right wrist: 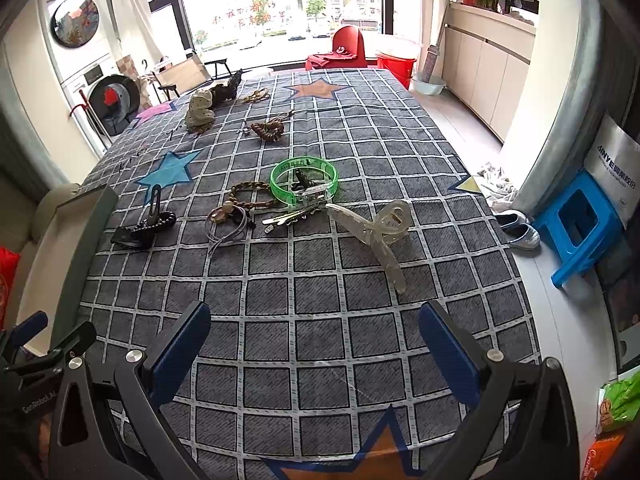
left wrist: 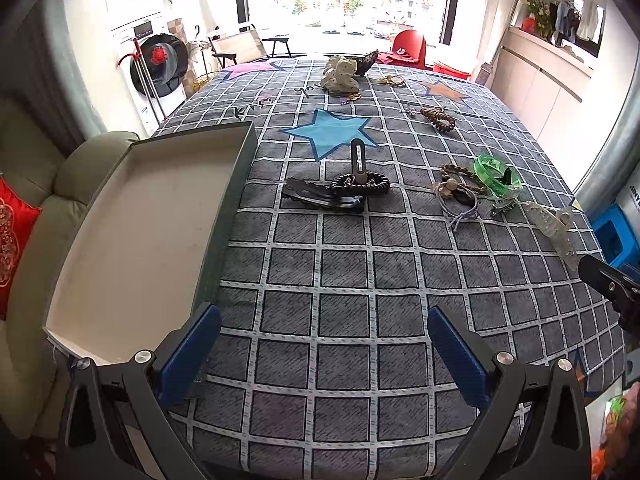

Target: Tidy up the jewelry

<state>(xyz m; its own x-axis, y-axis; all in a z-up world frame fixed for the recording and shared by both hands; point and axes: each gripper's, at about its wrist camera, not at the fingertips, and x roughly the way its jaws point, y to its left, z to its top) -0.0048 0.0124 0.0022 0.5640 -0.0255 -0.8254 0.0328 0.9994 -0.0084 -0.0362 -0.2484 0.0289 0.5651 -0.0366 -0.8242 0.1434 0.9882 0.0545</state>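
Jewelry and hair pieces lie scattered on the checked tablecloth. A black bead bracelet [left wrist: 360, 182] rests on black hair clips [left wrist: 320, 196], also seen as the black bead bracelet [right wrist: 154, 224]. A green bangle [right wrist: 304, 179] sits mid-table beside a braided brown bracelet [right wrist: 248, 196], purple hair ties [right wrist: 228, 226], metal clips [right wrist: 292, 216] and a clear claw clip [right wrist: 380, 228]. An empty grey box [left wrist: 132, 240] with a white inside stands at the left. My left gripper [left wrist: 324, 354] and right gripper [right wrist: 316, 344] hover open over the near cloth, holding nothing.
Farther back lie a brown bead bracelet [right wrist: 270, 130], a dotted cream scrunchie [left wrist: 340, 74] and a gold chain [left wrist: 392, 80]. A beige sofa [left wrist: 36, 216] borders the left edge. A blue stool [right wrist: 576, 224] and shoes [right wrist: 516, 228] stand on the floor at right.
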